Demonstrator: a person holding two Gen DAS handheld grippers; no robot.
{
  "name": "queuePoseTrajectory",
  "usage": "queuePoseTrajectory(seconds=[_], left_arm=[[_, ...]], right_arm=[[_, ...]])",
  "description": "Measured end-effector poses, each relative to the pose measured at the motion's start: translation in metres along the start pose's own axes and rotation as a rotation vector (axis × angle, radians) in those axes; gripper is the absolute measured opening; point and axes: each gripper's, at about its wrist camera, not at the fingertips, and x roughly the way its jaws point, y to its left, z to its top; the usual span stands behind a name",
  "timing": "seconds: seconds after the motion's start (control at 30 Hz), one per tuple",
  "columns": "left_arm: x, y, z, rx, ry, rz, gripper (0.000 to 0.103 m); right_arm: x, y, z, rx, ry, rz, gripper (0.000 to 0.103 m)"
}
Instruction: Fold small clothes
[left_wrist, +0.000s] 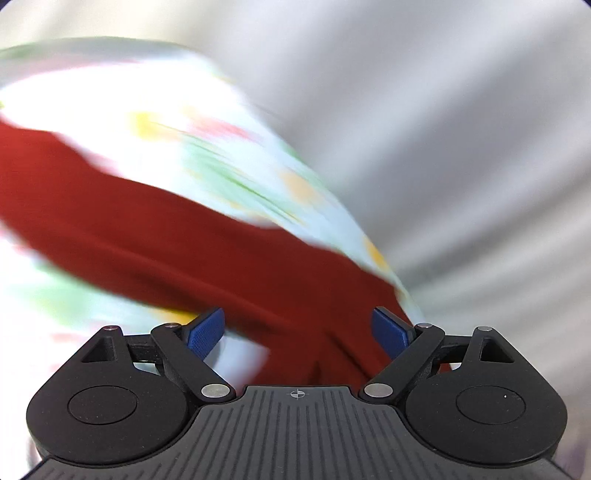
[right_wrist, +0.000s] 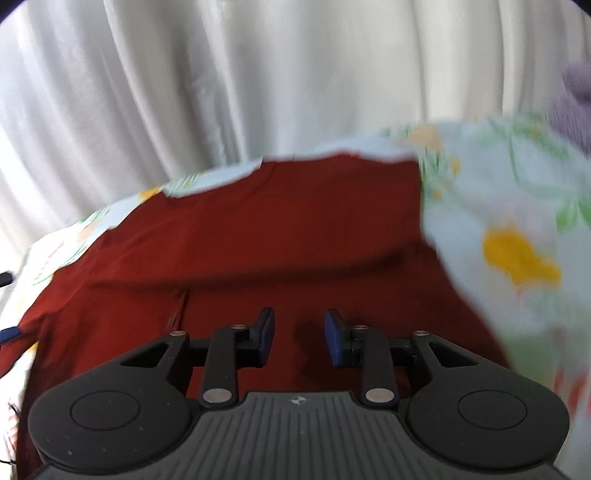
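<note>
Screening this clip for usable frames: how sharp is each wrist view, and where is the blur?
Left wrist view: heavy motion smear across the red garment, floral sheet and backdrop; only the left claw, open, is crisp. Right wrist view: milder blur, the garment and white curtain readable, sheet soft; right claw open. Both show fisheye bending.

No words, numbers or brand names could be read in either view. The only sign was a small crosshair mark (left_wrist: 296, 394) moulded on the left gripper's ribbed body, and a similar small mark (right_wrist: 296, 400) on the right gripper's body.
</note>
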Motion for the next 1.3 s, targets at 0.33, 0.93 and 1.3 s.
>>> queuePoseTrajectory(seconds=[0.33,0.93,1.3], left_arm=[[-0.057,0.161,0.053,-0.531,-0.190,0.222,0.043],[-0.064,0.076,0.080,-0.132,-0.244,0.088,0.008],[0.021,-0.133,-0.081,0.507,0.156,-0.241,0.066]], right_arm=[[-0.012,0.013,-0.020,0.061,0.039,0.062,0.029],[-0.022,0.014,-0.018,0.077,0.022,0.076,0.029],[-0.020,0.016,-0.008,0.089,0.015,0.149,0.029]])
